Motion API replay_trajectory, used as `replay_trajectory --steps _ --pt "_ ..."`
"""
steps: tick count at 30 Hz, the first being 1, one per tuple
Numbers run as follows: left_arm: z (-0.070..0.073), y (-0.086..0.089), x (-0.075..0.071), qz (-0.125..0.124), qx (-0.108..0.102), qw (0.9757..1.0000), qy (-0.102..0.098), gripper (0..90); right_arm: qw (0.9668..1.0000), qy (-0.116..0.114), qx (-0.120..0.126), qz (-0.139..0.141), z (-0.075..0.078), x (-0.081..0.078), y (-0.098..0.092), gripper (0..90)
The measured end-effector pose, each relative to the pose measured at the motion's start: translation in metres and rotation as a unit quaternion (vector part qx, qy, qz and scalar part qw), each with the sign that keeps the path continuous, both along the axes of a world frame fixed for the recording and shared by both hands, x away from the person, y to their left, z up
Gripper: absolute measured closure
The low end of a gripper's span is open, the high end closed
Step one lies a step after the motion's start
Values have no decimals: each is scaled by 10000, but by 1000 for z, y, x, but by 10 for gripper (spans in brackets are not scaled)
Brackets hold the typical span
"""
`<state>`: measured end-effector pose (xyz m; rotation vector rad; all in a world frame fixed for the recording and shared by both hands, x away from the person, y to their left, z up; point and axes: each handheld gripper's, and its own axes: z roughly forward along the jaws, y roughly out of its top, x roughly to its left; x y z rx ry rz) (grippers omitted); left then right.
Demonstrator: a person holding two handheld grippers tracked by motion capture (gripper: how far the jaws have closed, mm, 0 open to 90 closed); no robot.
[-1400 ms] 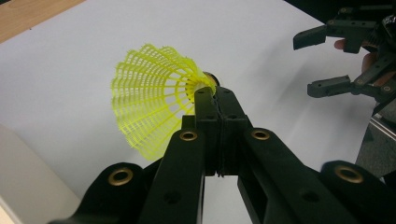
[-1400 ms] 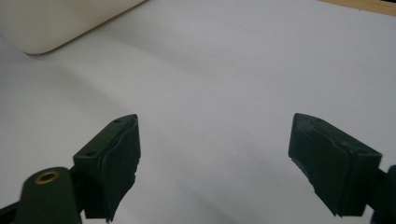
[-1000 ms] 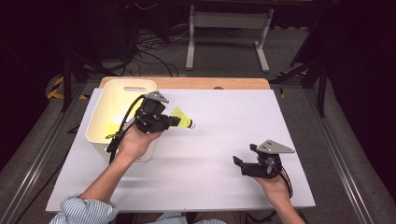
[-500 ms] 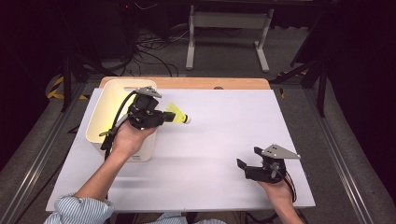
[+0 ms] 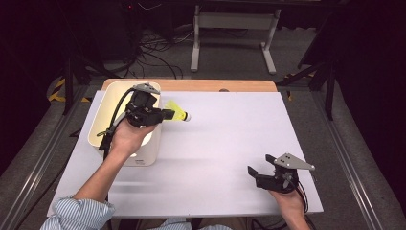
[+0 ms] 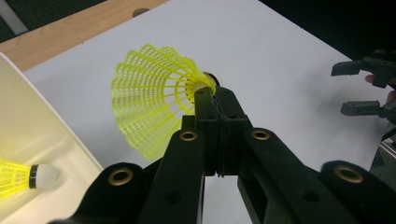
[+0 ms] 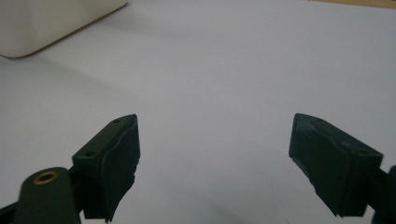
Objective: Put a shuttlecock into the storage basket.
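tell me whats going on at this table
A person holds a claw in each hand. The left claw is shut on a yellow shuttlecock, held above the white table beside a white bin. Another shuttlecock already lies in the bin. The right claw waits open and empty near the table's front edge.

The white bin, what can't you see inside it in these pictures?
- High view: the left gripper, shut on a yellow shuttlecock, and the hand cover much of the white bin.
- Left gripper view: the second shuttlecock in the bin is cut off by the picture's edge.
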<state>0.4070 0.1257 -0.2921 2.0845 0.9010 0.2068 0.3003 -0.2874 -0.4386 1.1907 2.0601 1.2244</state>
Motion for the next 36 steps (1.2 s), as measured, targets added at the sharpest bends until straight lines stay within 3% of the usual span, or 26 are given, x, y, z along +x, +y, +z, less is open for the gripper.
replay_trajectory --steps 21,36 --pt "6 20 4 327 -179 9993 -26 897 9998 -100 128 -140 -9 -13 -11 171" --pt "9 27 6 434 -191 9989 -61 897 9998 -113 54 -183 -13 -13 -12 171"
